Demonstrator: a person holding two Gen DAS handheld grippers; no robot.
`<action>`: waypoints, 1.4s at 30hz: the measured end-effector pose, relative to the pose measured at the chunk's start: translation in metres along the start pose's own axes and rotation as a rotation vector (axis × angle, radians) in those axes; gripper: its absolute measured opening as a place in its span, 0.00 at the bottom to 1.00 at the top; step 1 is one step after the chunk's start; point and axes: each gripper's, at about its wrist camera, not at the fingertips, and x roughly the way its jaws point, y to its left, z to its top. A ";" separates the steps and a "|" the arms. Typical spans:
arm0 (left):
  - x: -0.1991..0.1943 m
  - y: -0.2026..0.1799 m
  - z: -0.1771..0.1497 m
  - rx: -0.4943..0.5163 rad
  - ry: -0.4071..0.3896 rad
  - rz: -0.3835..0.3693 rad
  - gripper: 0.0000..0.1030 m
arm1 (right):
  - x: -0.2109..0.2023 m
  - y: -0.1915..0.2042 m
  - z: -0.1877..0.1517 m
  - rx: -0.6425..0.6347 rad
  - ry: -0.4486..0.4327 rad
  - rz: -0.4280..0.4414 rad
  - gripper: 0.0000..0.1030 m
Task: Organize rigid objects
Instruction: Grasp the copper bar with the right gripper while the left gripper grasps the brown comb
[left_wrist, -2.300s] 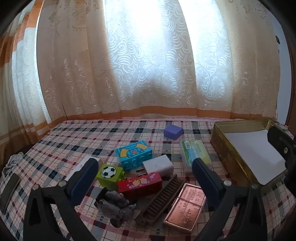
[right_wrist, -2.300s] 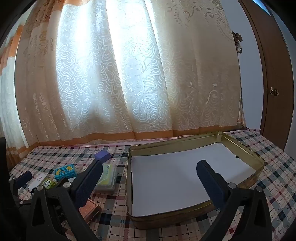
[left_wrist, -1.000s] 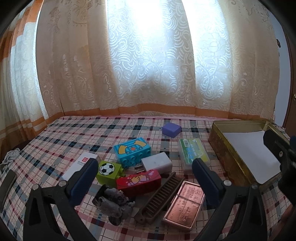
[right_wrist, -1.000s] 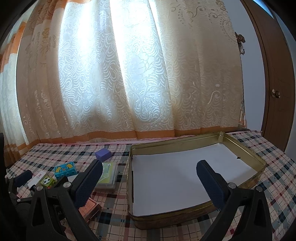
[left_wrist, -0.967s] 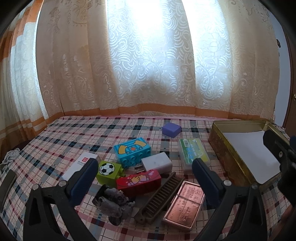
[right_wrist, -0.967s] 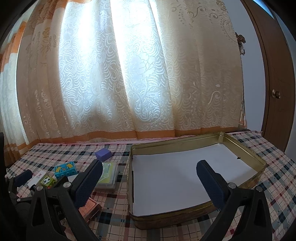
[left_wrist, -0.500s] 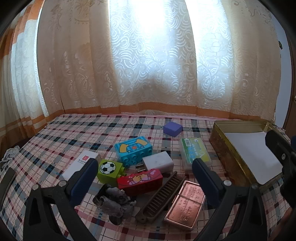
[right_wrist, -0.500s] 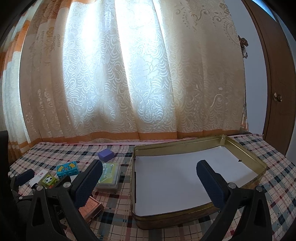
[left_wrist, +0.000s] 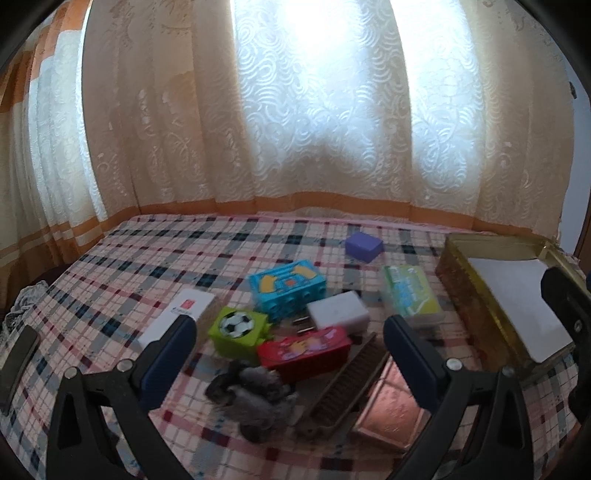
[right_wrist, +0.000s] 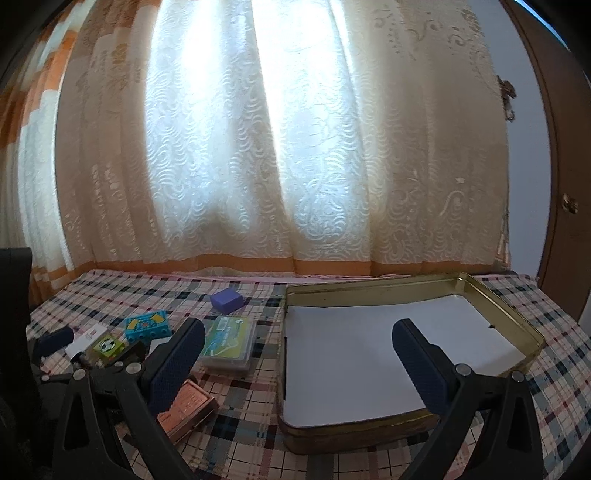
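My left gripper is open and empty, hovering over a pile of small objects on the plaid cloth. The pile holds a red block, a green soccer block, a blue block, a white charger, a grey lump, a brown comb and a copper tin. A green card case and a purple cube lie farther back. My right gripper is open and empty over the near edge of a gold tin tray lined with white paper.
A white box lies left of the pile. A dark phone lies at the cloth's left edge. Lace curtains hang behind the table. A brown door stands at the far right. The tray also shows in the left wrist view.
Both views have shifted slightly and blurred: the left gripper has edged closer over the pile, and the right gripper has drifted a little. No object has moved.
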 end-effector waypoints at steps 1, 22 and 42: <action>0.000 0.002 0.000 -0.002 0.005 0.005 1.00 | 0.001 0.001 0.000 -0.008 0.007 0.007 0.99; -0.034 0.084 -0.030 -0.022 0.119 0.068 1.00 | 0.038 0.080 -0.025 -0.346 0.320 0.451 0.99; -0.067 0.109 -0.036 -0.013 0.107 -0.106 1.00 | 0.072 0.097 -0.045 -0.509 0.498 0.522 0.83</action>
